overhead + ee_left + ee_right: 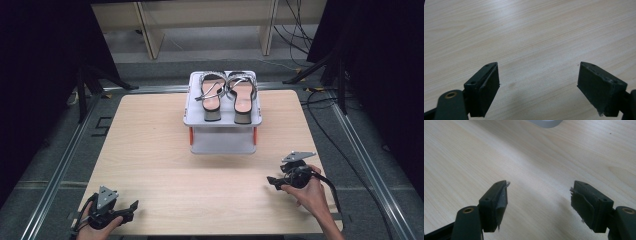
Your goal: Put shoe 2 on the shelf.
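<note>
Both sets of jaws stand apart, holding nothing: your left gripper [131,206] at lower left, right gripper [271,180] at lower right. The sandals [228,95] sit side by side on the rack [222,137], upper centre. You appear at the start; next, reach forward to the sandals.

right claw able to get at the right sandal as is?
Probably yes. The right claw is open and empty, the table ahead is bare, and the right sandal sits uncovered on the rack.
</note>
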The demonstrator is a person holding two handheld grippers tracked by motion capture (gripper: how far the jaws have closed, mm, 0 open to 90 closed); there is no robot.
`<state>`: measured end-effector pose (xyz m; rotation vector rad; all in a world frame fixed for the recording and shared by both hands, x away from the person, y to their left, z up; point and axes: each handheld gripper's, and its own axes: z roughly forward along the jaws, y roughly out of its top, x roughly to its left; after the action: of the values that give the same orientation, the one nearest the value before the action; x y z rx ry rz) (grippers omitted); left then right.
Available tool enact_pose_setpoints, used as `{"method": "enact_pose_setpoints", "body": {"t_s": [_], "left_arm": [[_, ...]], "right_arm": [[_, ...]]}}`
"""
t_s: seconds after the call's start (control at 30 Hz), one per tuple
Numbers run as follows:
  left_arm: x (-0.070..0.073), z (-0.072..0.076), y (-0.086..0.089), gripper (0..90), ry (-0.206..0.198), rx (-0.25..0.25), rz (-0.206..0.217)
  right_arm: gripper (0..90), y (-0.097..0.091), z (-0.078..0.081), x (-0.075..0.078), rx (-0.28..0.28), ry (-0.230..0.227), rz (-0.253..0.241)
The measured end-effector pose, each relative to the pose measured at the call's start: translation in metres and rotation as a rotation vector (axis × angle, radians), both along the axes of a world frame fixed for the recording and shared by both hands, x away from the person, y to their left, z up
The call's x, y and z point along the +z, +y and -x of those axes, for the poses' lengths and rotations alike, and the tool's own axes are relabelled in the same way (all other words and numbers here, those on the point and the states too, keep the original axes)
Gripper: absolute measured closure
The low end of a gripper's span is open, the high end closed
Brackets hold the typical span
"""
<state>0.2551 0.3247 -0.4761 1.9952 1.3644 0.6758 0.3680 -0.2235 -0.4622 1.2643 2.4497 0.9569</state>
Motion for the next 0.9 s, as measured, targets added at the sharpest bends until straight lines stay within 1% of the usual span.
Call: {"method": "enact_pose_setpoints", "body": {"t_s": [0.03,0.07,0.1,0.13,0.17,0.2,0.23,0.27,0.3,0.33,0.37,0.4,0.47,0.5,0.53,0.57,0.6,0.63,0.67,0.7,0.73,0.77,0.8,0.83,0.87,0.9], "left_arm": [[0.000,0.000,0.000,17.1,0.002,-0.002,-0.019],[0.000,0.000,0.000,17.2,0.002,-0.004,-0.011],[0.000,0.000,-0.001,17.1,-0.005,-0.001,0.004],[0.000,0.000,0.001,17.1,0.002,-0.003,-0.021],[0.000,0.000,0.000,17.1,0.001,-0.002,-0.006],[0.000,0.000,0.000,17.1,-0.002,0.000,-0.001],[0.000,-0.001,0.000,17.1,-0.002,0.000,-0.004],[0.000,-0.001,-0.001,17.1,0.001,-0.005,-0.008],[0.000,0.000,0.000,17.2,0.002,-0.007,-0.014],[0.000,0.001,-0.001,17.2,-0.008,-0.006,0.005],[0.001,0.001,0.000,17.1,-0.006,-0.008,-0.011],[0.000,0.000,-0.001,17.2,-0.003,-0.006,0.006],[0.000,0.000,0.000,17.2,0.000,-0.008,-0.012],[0.000,0.000,-0.001,17.1,-0.006,-0.006,-0.001],[0.000,0.000,-0.001,17.1,-0.008,-0.005,0.003],[0.000,0.000,-0.001,17.2,-0.009,-0.008,0.002],[0.000,0.000,-0.002,17.1,-0.009,-0.006,0.003],[0.000,0.001,-0.002,17.1,-0.009,-0.006,0.003],[0.000,0.000,-0.002,17.1,-0.008,-0.008,0.000],[0.000,0.000,-0.002,17.2,-0.009,-0.008,0.002],[0.000,0.001,-0.002,17.1,-0.009,-0.006,0.001],[0.000,0.001,-0.002,17.1,-0.007,-0.009,0.006],[0.000,0.000,-0.001,17.1,-0.004,-0.009,-0.002],[0.000,0.001,-0.001,17.2,-0.007,-0.009,-0.010],[0.000,0.001,-0.001,17.2,-0.009,-0.008,-0.004],[0.000,0.001,-0.001,17.1,-0.008,-0.008,-0.006]], "right_arm": [[29.7,-0.001,0.000,0.000,0.014,0.004,0.015],[29.7,-0.001,0.000,0.001,0.024,0.008,0.025],[29.7,-0.001,0.000,0.000,0.040,0.008,0.019],[29.8,-0.001,0.000,0.001,0.031,0.015,0.010],[29.7,0.000,0.002,0.002,-0.004,0.025,-0.007],[29.7,-0.001,0.002,0.001,-0.004,0.012,-0.007],[29.7,-0.002,0.001,0.002,0.002,0.019,0.002],[29.7,-0.002,0.002,0.002,-0.007,0.031,-0.011],[29.8,-0.005,0.000,0.001,0.010,-0.002,0.008],[29.7,-0.003,0.004,0.002,-0.029,0.042,-0.014],[29.7,-0.006,0.003,0.001,0.001,0.008,-0.003],[29.8,-0.005,0.005,0.000,-0.019,0.009,-0.024],[29.7,-0.008,0.010,0.001,-0.024,0.026,-0.031],[29.8,-0.008,0.014,0.003,-0.039,0.046,-0.042],[29.7,-0.010,0.016,0.002,-0.023,0.014,-0.039],[29.8,-0.012,0.020,0.004,-0.014,0.005,-0.035],[29.8,-0.010,0.026,0.004,-0.034,0.025,-0.058],[29.8,-0.010,0.031,0.006,-0.036,0.034,-0.064],[29.8,-0.012,0.034,0.005,-0.019,0.004,-0.052],[29.8,-0.011,0.040,0.006,-0.037,0.032,-0.067],[29.8,-0.012,0.043,0.006,-0.016,0.010,-0.061],[29.8,-0.010,0.049,0.007,-0.037,0.040,-0.079],[29.7,-0.011,0.052,0.006,-0.022,0.029,-0.070],[29.7,-0.012,0.054,0.005,0.002,0.013,-0.077],[29.8,-0.013,0.056,0.005,0.011,0.018,-0.074],[29.8,-0.011,0.061,0.006,-0.007,0.038,-0.082]]}}
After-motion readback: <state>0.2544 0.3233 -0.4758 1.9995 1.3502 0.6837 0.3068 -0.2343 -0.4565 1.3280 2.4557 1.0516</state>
